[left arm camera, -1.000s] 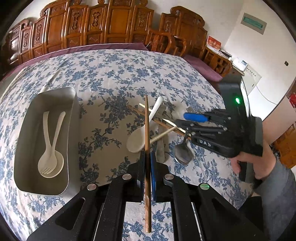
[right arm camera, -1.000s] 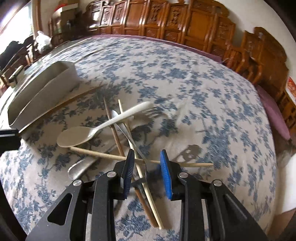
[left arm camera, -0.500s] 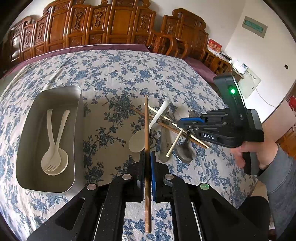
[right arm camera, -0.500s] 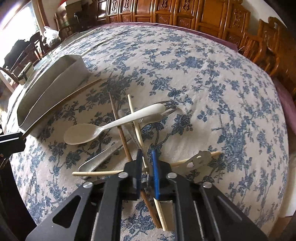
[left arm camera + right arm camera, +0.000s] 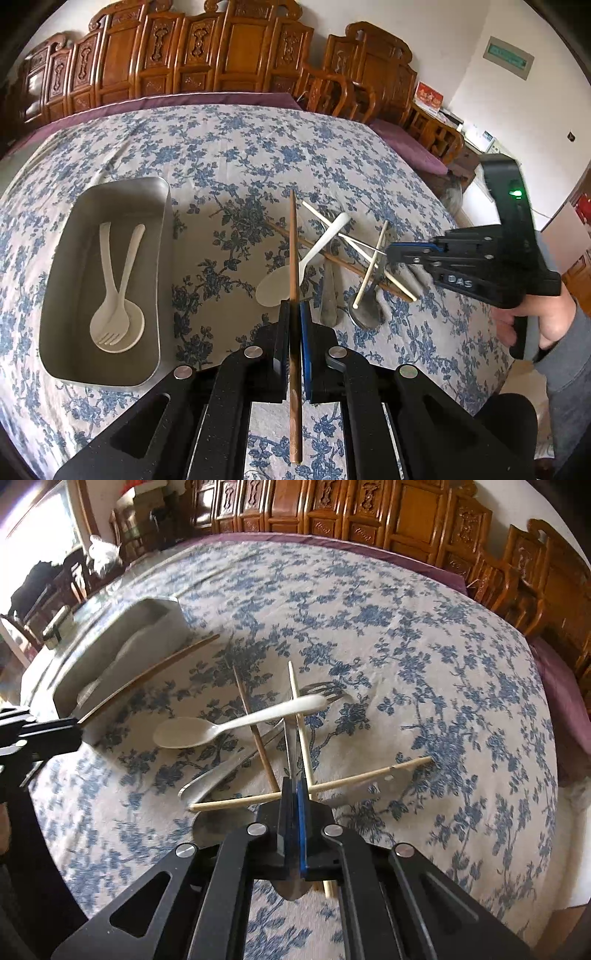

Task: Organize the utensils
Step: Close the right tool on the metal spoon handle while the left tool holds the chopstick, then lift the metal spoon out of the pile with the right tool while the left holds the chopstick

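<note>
My left gripper [image 5: 294, 314] is shut on a dark brown chopstick [image 5: 293, 240] and holds it above the cloth, right of the metal tray [image 5: 162, 258]. A white spoon [image 5: 122, 325] and a white fork [image 5: 110, 317] lie in that tray. My right gripper [image 5: 294, 786] is shut on the thin handle of a metal spoon [image 5: 290, 746], whose bowl shows under the fingers. It appears in the left wrist view as the right gripper [image 5: 391, 253] above the pile. A pale chopstick [image 5: 351, 777] rests across the spoon. A white spoon [image 5: 221, 727], a brown chopstick [image 5: 255, 734] and a metal fork [image 5: 325, 696] lie crossed.
The round table carries a blue-flowered cloth [image 5: 240, 155]. Carved wooden chairs [image 5: 229, 55] ring its far side. A person's hand and grey sleeve [image 5: 554, 325] hold the right gripper at the table's right edge. A second pale chopstick [image 5: 301, 716] lies in the pile.
My right gripper's jaws have shut on the metal spoon's handle and risen a little. The pale chopstick across it has tipped up. My left gripper has kept still with its chopstick.
</note>
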Demonstrator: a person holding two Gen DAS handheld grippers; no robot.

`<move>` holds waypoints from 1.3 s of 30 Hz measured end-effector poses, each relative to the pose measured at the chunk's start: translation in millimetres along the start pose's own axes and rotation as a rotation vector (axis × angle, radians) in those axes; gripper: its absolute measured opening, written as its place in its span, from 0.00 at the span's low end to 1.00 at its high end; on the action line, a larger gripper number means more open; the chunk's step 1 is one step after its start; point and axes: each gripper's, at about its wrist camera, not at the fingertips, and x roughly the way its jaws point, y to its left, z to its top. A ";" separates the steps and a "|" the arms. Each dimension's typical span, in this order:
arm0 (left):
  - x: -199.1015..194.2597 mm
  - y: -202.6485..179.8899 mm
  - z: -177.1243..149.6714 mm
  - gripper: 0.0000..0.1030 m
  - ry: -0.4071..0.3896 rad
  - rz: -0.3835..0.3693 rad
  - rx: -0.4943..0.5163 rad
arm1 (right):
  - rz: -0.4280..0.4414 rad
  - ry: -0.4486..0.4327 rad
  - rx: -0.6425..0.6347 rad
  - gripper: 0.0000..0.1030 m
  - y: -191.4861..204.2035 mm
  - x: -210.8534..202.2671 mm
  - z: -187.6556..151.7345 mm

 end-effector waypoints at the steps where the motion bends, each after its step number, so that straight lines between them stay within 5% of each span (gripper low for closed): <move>1: -1.4 0.0 0.7 0.04 -0.003 0.000 0.000 | -0.002 -0.007 0.010 0.00 -1.3 -3.0 0.1; 13: -19.7 5.7 3.3 0.04 -0.026 0.009 -0.001 | -0.048 0.010 0.009 0.01 -2.4 -3.2 -11.4; 17: -23.4 7.5 4.1 0.04 -0.031 0.007 -0.001 | -0.053 0.041 0.029 0.22 -12.9 5.3 -21.5; 31: -20.3 5.8 -0.1 0.04 -0.021 -0.005 0.002 | -0.020 0.087 0.096 0.22 -23.8 23.1 -44.4; 39: -22.1 6.5 -0.8 0.04 -0.023 -0.004 -0.005 | 0.032 0.084 0.152 0.14 -30.1 26.1 -43.0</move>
